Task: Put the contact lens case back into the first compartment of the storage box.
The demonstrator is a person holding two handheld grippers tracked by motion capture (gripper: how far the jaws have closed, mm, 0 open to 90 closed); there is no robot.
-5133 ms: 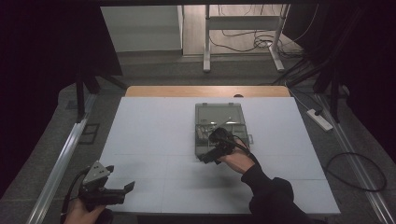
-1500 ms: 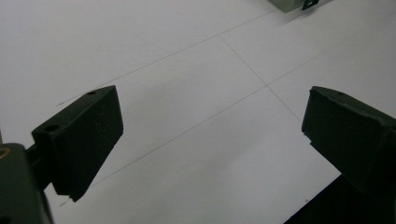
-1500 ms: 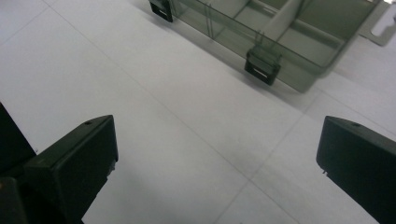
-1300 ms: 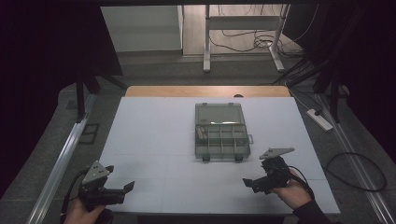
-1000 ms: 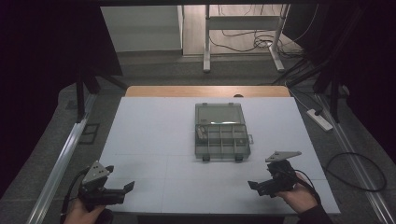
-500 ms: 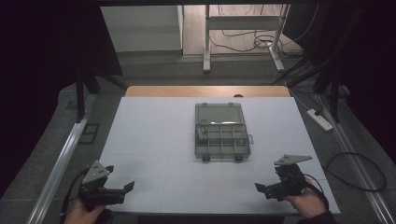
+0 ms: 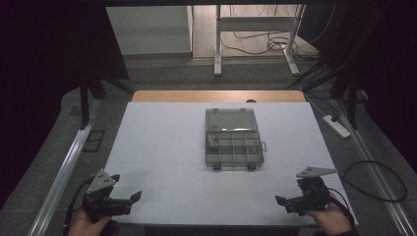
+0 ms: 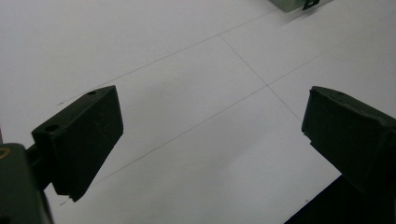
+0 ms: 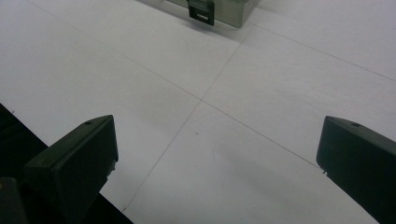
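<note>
A clear plastic box point(image 7: 233, 139) with little compartments sits in the middle of the white table point(image 7: 157, 147), toward the far side. Its lid looks shut, with two dark latches on its near edge, but the picture is too dim to be sure. Something small and dark lies in a left compartment.

The left gripper point(image 7: 129, 199) rests at the near left corner of the table. Its jaws are wide apart with nothing between them. The right gripper point(image 7: 284, 201) sits at the near right corner, also wide and holding nothing. Both are well apart from the box.

This looks like a rest step, with no work in hand. To do more, a gripper would need to reach far forward to the box.
</note>
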